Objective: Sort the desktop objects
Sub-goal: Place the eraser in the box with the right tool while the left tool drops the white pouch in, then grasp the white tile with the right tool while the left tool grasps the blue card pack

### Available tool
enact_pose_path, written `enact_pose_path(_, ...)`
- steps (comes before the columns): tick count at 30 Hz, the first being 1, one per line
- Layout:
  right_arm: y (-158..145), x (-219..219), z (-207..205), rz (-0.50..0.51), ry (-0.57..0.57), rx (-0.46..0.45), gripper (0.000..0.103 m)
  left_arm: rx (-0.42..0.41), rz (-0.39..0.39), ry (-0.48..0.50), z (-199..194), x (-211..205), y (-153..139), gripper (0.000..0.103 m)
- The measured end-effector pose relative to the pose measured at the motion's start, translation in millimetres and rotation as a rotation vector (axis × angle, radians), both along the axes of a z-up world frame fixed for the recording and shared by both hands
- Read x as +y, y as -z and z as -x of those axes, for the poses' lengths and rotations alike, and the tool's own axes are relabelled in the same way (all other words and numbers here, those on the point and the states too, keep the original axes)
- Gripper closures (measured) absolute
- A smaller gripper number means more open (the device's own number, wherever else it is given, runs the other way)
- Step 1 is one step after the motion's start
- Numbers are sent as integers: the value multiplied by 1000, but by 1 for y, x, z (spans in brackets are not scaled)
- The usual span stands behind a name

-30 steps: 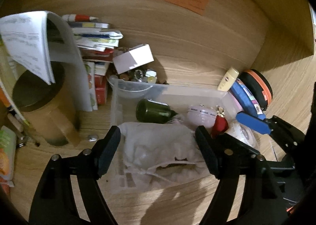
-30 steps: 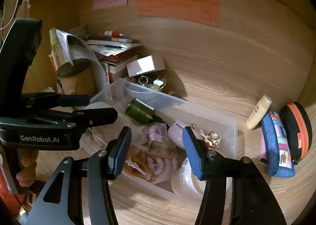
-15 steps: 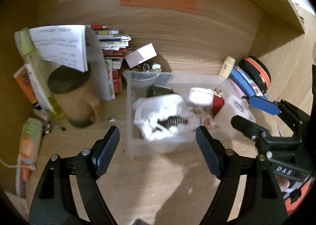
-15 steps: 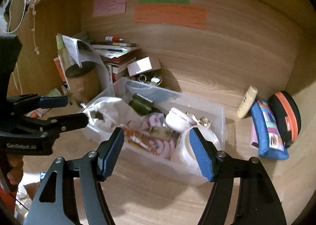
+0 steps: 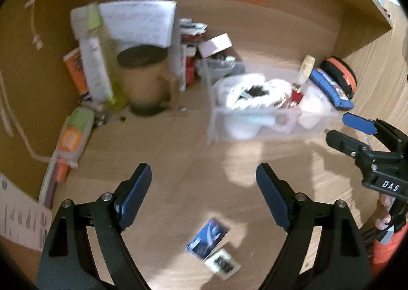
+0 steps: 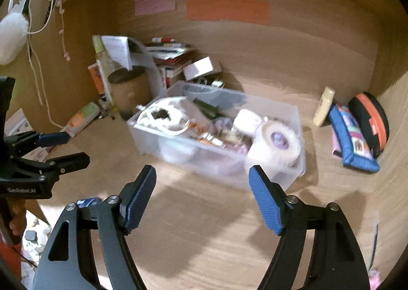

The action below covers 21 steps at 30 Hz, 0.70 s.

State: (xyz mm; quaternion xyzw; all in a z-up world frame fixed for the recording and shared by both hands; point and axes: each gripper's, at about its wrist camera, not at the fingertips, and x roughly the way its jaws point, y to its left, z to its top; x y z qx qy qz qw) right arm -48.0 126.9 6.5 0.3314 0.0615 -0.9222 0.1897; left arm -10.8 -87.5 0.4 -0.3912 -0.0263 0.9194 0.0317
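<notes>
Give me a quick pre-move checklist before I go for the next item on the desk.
1. Left gripper empty: ok, jaws opening, nothing between them.
2. Right gripper empty: ok, jaws opening, nothing between them.
3. Clear bin upright on the desk: ok.
4. Room left in the bin: not ok, nearly full; white tape roll sits at its rim.
5. Loose blue card within view: ok, flat on the desk below the left gripper.
6. Image sharpness: not ok, both views blurred.

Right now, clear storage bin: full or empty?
Full. The clear storage bin holds a tape roll, a green bottle and a white bag, heaped to its rim.
</notes>
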Motion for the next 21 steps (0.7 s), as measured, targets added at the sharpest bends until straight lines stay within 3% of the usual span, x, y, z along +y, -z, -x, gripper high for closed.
enact_pose_path(11,43,-52,-41,14,-149,-110,31,-90,-41,-111,-51,-47,42,19)
enact_pose_path(18,69,-100,-67,24,-275,-179,32,-96,-63,-137,-83,-61,52,19)
enact_pose_path(21,76,-115,-74,5,-303,-191,46,-87,-60,-141,-92,-63,53,19)
